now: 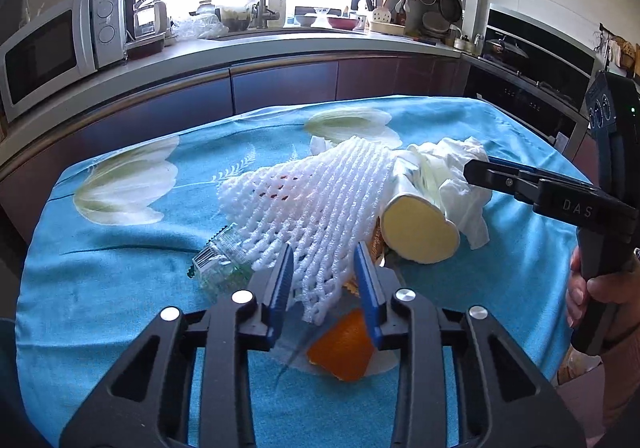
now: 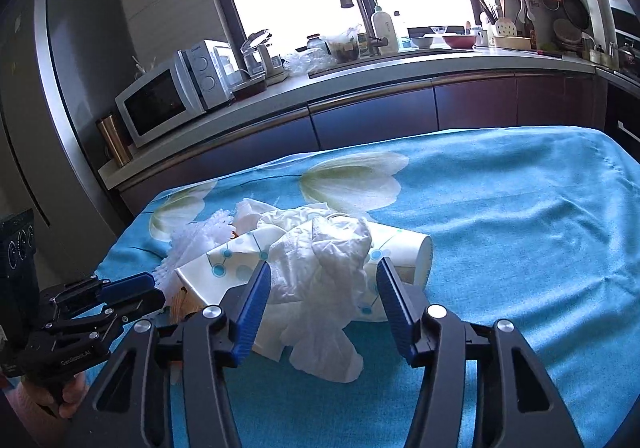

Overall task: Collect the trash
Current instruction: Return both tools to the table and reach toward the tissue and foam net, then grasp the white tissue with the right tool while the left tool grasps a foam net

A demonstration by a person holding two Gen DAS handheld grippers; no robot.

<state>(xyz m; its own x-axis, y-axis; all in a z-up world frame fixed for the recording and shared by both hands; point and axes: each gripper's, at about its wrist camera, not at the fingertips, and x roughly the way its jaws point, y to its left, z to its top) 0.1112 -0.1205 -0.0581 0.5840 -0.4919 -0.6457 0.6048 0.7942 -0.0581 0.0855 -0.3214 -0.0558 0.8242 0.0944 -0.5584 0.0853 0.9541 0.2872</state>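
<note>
Pinching white foam net (image 1: 320, 204), left gripper (image 1: 326, 276), right gripper (image 2: 324, 288) marked "DAS", unclenched around tissue (image 2: 320, 272).

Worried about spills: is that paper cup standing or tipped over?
Tipped: the cup lies on its side, its rim facing sideways.

Table (image 1: 120, 288) covered by a blue cloth with white tulip print; cloth wrinkled toward lower left of the left wrist view. One heap of trash at frame centre, directly on the cloth: white foam net (image 1: 316, 200), flattened paper cup (image 1: 416, 232), crumpled white tissue (image 2: 320, 280), clear plastic wrapper (image 1: 220, 260) with barcode, orange peel (image 1: 344, 344) at lower centre. Pieces overlap and touch.
</note>
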